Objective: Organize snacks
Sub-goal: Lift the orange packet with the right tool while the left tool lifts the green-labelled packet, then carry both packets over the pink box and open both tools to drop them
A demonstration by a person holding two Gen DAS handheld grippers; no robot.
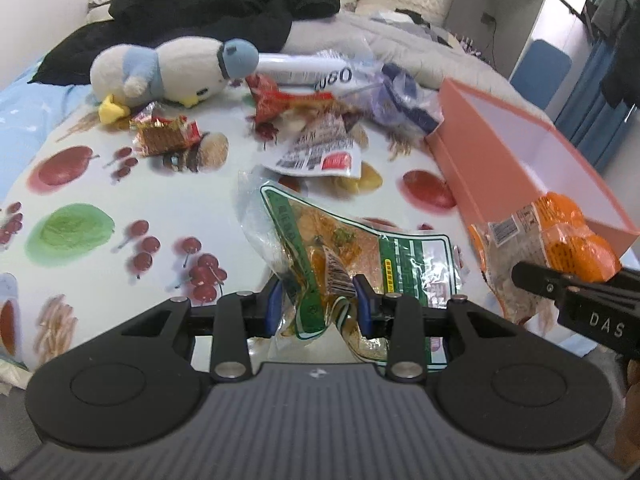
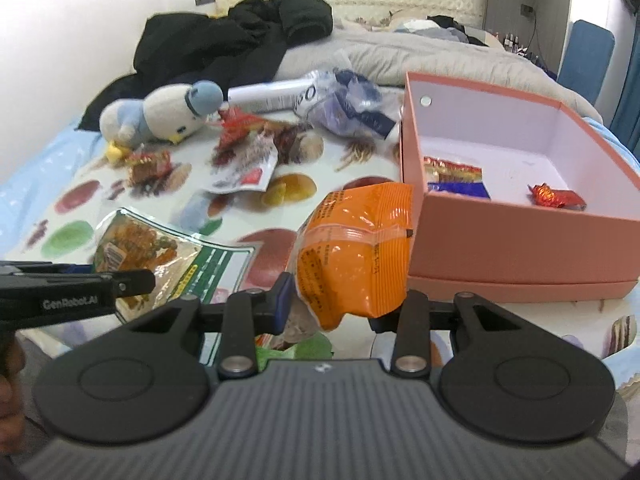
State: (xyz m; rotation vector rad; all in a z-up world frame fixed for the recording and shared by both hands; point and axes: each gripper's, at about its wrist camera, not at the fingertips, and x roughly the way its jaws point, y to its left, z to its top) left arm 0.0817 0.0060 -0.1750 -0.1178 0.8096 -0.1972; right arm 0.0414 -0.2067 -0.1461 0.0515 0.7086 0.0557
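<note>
- The left gripper [image 1: 318, 300] pinches a crumpled green-and-clear snack bag [image 1: 340, 248] above the fruit-print cloth [image 1: 100, 184].
- The right gripper [image 2: 330, 304] clamps an orange snack bag [image 2: 356, 248] just left of the pink box [image 2: 520, 240], where small wrapped snacks [image 2: 456, 178] lie.

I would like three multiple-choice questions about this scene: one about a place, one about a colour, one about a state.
1. Where do the red wrapped snack and the blue packet lie?
A. inside the pink box
B. on the plush toy
C. on the grey blanket

2. Which colour is the bag in the right gripper?
A. purple
B. orange
C. black

3. In what state is the left gripper?
A. open and empty
B. shut on the green-edged snack bag
C. shut on the plush toy

Answers: 1 A, both lie on the box floor. 2 B, the orange bag sits between its pads. 3 B, the pads pinch that bag.
</note>
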